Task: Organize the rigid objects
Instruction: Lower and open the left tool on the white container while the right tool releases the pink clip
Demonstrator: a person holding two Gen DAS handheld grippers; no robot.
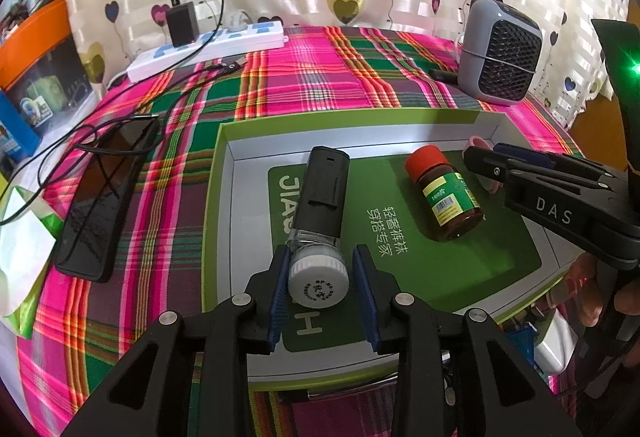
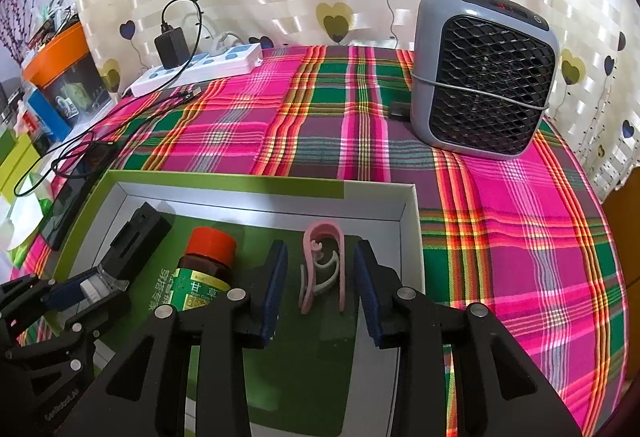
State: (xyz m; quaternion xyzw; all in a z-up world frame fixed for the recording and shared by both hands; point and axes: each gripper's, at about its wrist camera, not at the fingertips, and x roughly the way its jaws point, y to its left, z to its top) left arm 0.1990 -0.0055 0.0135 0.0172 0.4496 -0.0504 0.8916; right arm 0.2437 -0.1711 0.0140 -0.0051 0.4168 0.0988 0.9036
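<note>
Two handheld grippers work over an open green-rimmed box (image 1: 218,173) on a plaid tablecloth (image 1: 280,77). The left gripper (image 1: 323,295) has its blue-padded fingers (image 1: 280,293) spread wider than the white cap of a black-and-clear cylinder (image 1: 320,205); the left pad sits just beside or against the cap, the right pad stands clear of it, so nothing is clamped. That cylinder lies on its side on the box's green printed floor, long axis running away from the camera, white cap toward the gripper, black end toward the far wall. Its middle is clear plastic and its cap carries dark printed characters.

The right gripper (image 2: 320,293) is likewise parted, its pads flanking a pink clip (image 2: 324,265) without touching it. The clip lies flat in the box's far right corner, rounded end toward the far wall, open ends toward the gripper, with a white curved piece inside.

Between cylinder and clip, an amber bottle (image 1: 442,193) with a red cap and green-yellow label lies on its side, cap pointing toward the far wall.

Beyond the box stand a grey fan heater (image 2: 484,73), a white power strip (image 1: 208,49) with a black charger, and a dark phone (image 1: 100,197).
</note>
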